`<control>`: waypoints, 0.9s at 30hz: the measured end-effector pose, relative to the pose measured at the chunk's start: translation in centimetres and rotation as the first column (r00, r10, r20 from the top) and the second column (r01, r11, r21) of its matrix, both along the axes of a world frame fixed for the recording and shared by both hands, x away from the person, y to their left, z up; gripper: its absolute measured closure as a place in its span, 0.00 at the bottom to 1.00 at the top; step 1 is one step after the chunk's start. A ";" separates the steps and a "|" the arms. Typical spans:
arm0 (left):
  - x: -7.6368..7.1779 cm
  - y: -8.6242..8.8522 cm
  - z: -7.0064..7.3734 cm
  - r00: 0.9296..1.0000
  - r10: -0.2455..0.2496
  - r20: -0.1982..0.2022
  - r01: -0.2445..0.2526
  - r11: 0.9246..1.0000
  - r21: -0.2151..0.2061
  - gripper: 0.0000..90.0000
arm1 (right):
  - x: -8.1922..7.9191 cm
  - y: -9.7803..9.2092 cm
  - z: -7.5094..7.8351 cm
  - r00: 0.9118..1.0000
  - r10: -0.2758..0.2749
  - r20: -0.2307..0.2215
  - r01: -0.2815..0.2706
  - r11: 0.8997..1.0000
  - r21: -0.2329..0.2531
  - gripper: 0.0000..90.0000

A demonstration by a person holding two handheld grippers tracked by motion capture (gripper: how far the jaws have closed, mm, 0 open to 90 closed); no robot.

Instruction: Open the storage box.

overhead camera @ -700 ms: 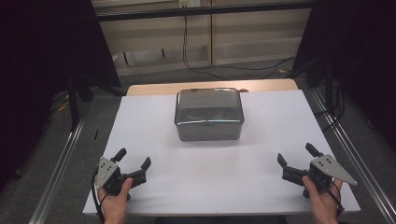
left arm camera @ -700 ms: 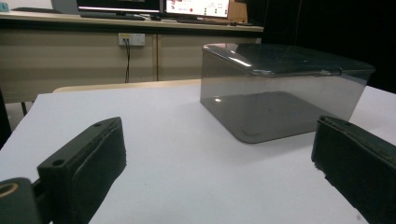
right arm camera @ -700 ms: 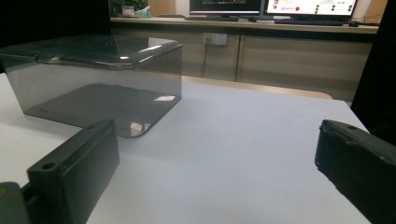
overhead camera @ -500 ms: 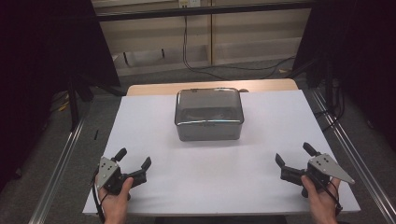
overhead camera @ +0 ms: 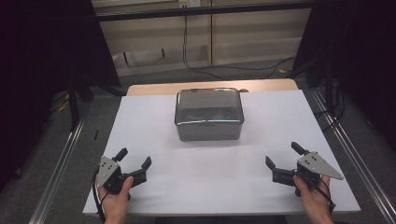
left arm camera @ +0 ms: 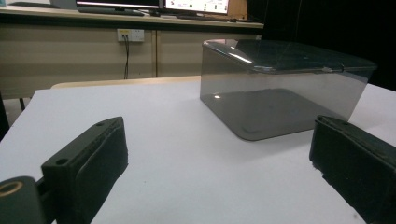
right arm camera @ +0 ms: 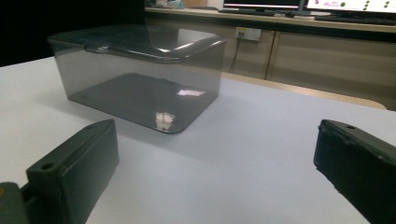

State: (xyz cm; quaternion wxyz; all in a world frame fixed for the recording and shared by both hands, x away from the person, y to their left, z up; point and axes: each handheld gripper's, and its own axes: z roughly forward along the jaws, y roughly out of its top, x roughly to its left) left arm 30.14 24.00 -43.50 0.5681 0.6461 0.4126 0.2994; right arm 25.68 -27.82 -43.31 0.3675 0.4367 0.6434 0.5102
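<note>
a white table top [overhead camera: 154, 121] covers most of a wooden table [overhead camera: 149, 88], whose bare edge shows at the far side. behind it stand beige cabinets [overhead camera: 154, 32] with a wall socket [left arm camera: 130, 34] and black cables [overhead camera: 187, 51]. two monitors [left arm camera: 154, 3] stand on the cabinets. the floor [overhead camera: 51, 154] is grey.

The box [overhead camera: 209, 114] sits on the table [overhead camera: 154, 116], behind both grippers.

No readable text, label, brand or number anywhere. Bright coloured marks on the monitor screens [left arm camera: 196, 4] behind the table, too small and blurred to make out. Nothing printed on the smoky box [overhead camera: 209, 114].
</note>
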 end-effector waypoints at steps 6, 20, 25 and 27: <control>-0.1 -0.1 0.0 1.000 -0.012 0.001 0.012 1.000 0.012 0.05 | 0.6 1.6 -0.1 0.999 0.044 0.004 -0.044 0.999 -0.020 0.00; -0.3 0.0 0.1 1.000 -0.004 0.009 0.004 1.000 0.013 0.05 | 2.1 4.4 0.3 0.995 0.096 0.014 -0.096 0.995 -0.014 0.00; -0.2 0.1 0.1 1.000 -0.002 0.005 0.002 1.000 0.014 0.05 | 2.8 5.5 0.4 0.992 0.128 0.012 -0.128 0.992 -0.010 0.00; -0.2 0.1 0.1 1.000 -0.003 0.001 0.003 1.000 0.012 0.05 | 2.9 5.9 0.5 0.987 0.158 0.008 -0.158 0.987 0.001 0.00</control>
